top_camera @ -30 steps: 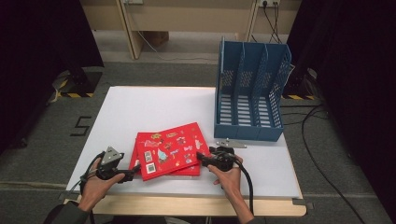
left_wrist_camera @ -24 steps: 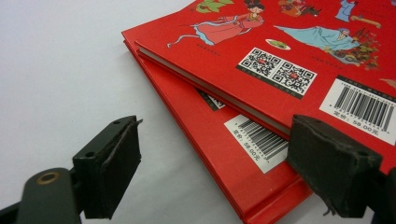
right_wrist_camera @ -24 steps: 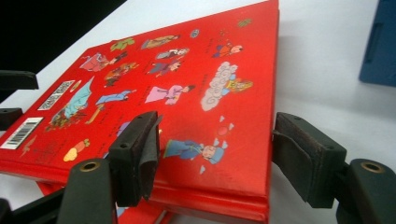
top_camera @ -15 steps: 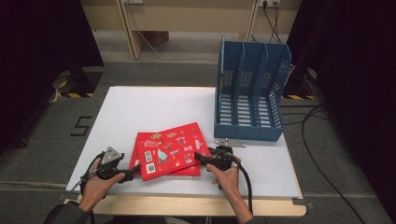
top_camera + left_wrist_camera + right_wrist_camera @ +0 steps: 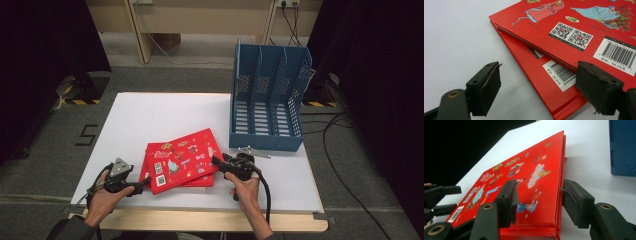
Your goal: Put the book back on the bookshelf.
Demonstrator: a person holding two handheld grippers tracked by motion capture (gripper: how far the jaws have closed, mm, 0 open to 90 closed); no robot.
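Near the rack [image 5: 270, 100], on the worktop [image 5: 165, 112], two red books [image 5: 182, 160] lay stacked, none filed yet. The right gripper [image 5: 537, 202] had just been closing its fingers about the top book's corner, one above, one beside, apparently not gripping. The left gripper [image 5: 544, 87] stood wide open at the far corner. Lifting and filing remained.

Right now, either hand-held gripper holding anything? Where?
Cannot tell. Right hand-held gripper, jaws just closing, straddles the books at their right edge; left hand-held gripper open, holding nothing.
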